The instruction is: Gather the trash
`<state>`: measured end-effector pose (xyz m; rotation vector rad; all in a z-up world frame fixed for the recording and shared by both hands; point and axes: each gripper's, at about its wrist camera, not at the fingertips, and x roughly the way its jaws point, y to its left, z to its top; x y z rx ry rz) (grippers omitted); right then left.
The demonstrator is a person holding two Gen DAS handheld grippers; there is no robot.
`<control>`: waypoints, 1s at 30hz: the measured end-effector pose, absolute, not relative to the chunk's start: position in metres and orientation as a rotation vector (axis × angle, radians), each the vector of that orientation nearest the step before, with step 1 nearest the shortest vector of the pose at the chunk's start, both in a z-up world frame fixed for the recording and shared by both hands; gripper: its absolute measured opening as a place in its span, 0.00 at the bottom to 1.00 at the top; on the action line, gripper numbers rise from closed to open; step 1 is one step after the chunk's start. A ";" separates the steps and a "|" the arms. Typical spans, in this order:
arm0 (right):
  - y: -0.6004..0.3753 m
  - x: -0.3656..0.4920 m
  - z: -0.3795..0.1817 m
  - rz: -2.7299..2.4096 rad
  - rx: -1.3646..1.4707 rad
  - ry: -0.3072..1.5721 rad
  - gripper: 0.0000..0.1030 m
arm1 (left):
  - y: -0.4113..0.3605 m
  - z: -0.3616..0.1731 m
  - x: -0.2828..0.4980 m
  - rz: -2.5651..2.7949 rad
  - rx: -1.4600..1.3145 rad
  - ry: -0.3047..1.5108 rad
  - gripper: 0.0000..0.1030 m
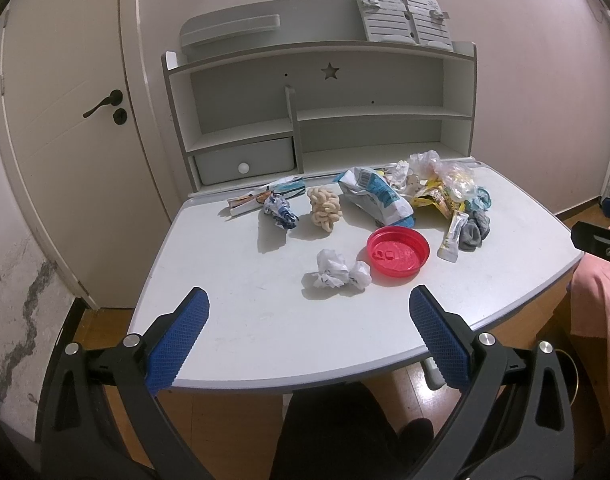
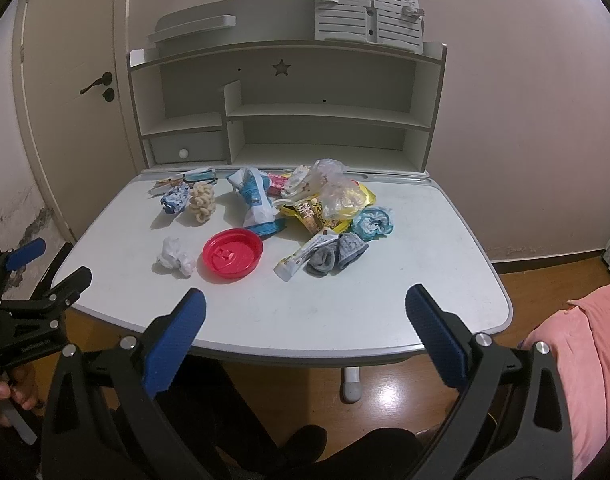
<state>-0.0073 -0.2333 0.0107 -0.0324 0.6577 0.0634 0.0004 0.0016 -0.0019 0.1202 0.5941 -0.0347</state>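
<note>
White desk (image 1: 233, 344) stands before me, against a pale wall and beside a closed door (image 1: 65, 152). Both my tongs hover at the near edge, holding nothing: my left gripper (image 1: 309, 320) has its blue pads spread wide, and my right gripper (image 2: 305, 316) is spread wide too. Nearest to me lie a crumpled white paper (image 1: 337, 270) and a red lid (image 1: 398, 252), near the middle of the surface. Farther, toward the back edge, are a beige coil (image 1: 324, 208), a blue-white bag (image 1: 375, 196), a grey sock (image 2: 335, 254) and a heap of wrappers (image 2: 329, 200). I judge that collecting has not begun; all trash is left, and I see no bin.
</note>
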 end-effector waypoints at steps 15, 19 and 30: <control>-0.233 -0.006 0.011 0.064 -0.036 0.659 0.94 | 0.001 -0.002 0.000 -0.034 0.121 0.595 0.95; -0.231 -0.008 0.009 0.064 -0.037 0.659 0.94 | 0.001 -0.003 0.000 -0.034 0.121 0.596 0.95; -0.232 -0.007 0.010 0.063 -0.039 0.659 0.94 | 0.000 -0.005 -0.002 -0.034 0.124 0.598 0.95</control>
